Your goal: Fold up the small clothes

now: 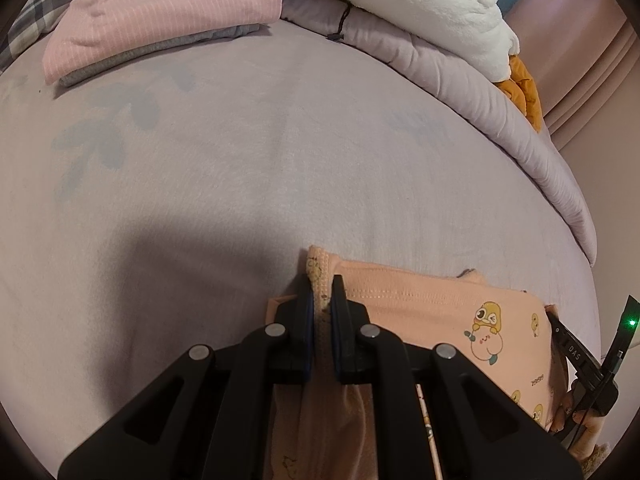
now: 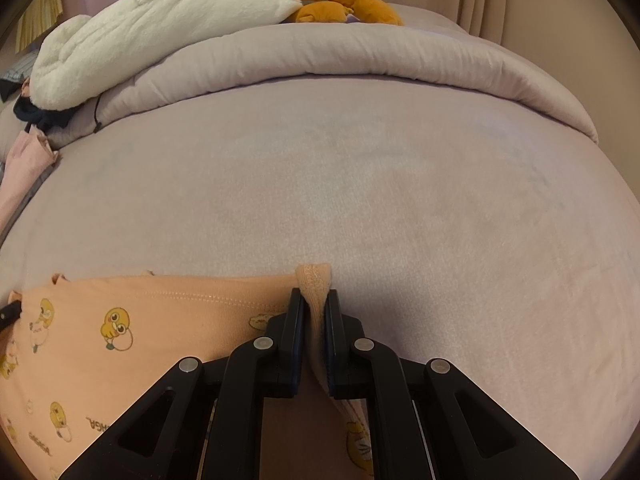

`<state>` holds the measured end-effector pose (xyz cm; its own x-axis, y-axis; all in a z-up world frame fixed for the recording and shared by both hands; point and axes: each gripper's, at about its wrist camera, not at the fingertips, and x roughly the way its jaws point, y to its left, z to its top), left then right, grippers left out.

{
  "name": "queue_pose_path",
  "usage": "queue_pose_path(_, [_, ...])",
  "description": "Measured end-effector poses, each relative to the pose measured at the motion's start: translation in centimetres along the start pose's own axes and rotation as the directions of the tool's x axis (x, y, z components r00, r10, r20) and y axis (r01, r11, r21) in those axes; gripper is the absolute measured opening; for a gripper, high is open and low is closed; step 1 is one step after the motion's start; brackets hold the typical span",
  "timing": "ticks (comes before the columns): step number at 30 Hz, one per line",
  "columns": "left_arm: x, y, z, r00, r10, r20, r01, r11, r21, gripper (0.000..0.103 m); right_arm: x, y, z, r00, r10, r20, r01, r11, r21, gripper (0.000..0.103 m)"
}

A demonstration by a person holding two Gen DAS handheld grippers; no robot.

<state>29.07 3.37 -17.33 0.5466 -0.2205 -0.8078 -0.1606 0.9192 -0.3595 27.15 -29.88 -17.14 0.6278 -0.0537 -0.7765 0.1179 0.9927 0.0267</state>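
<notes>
A small peach garment (image 1: pixel 432 312) printed with yellow cartoon chicks is stretched between my two grippers just above the lilac bed sheet (image 1: pixel 260 168). My left gripper (image 1: pixel 322 292) is shut on its left corner, where a ribbed hem sticks up between the fingers. In the right wrist view my right gripper (image 2: pixel 314 304) is shut on the garment's (image 2: pixel 140 328) right corner, with the ribbed edge poking up. The right gripper's body shows at the right edge of the left wrist view (image 1: pixel 580 360).
A folded pink striped garment (image 1: pixel 160 20) on a grey one lies at the far left. A rolled lilac duvet (image 2: pixel 340 60) runs along the back, with a white plush toy (image 2: pixel 160 28) and its orange parts (image 2: pixel 344 0) on top. The bed sheet (image 2: pixel 400 200) spreads ahead.
</notes>
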Motion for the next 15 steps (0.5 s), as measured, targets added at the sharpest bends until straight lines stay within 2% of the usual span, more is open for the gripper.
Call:
queue_pose_path(9, [0.0, 0.0, 0.1, 1.0, -0.003, 0.001, 0.003, 1.0, -0.012, 0.011, 0.0, 0.2, -0.2, 1.0, -0.01, 0.01, 0.01, 1.0, -0.004, 0.005])
queue_pose_path(13, [-0.6, -0.9, 0.2, 0.999, 0.032, -0.005, -0.032, 0.999, 0.043, 0.01, 0.0, 0.4, 0.0, 1.0, -0.027, 0.007, 0.028, 0.999, -0.018, 0.006])
queue_pose_path(14, [-1.0, -1.0, 0.3, 0.999, 0.034, -0.015, -0.033, 0.999, 0.041, 0.015, -0.2, 0.5, 0.1, 0.999, -0.038, 0.008, 0.038, 0.999, -0.022, 0.008])
queue_pose_path(15, [-1.7, -1.0, 0.2, 0.999, 0.028, -0.02, -0.027, 0.999, 0.036, 0.018, -0.5, 0.6, 0.2, 0.999, -0.053, 0.008, 0.053, 0.998, -0.031, 0.016])
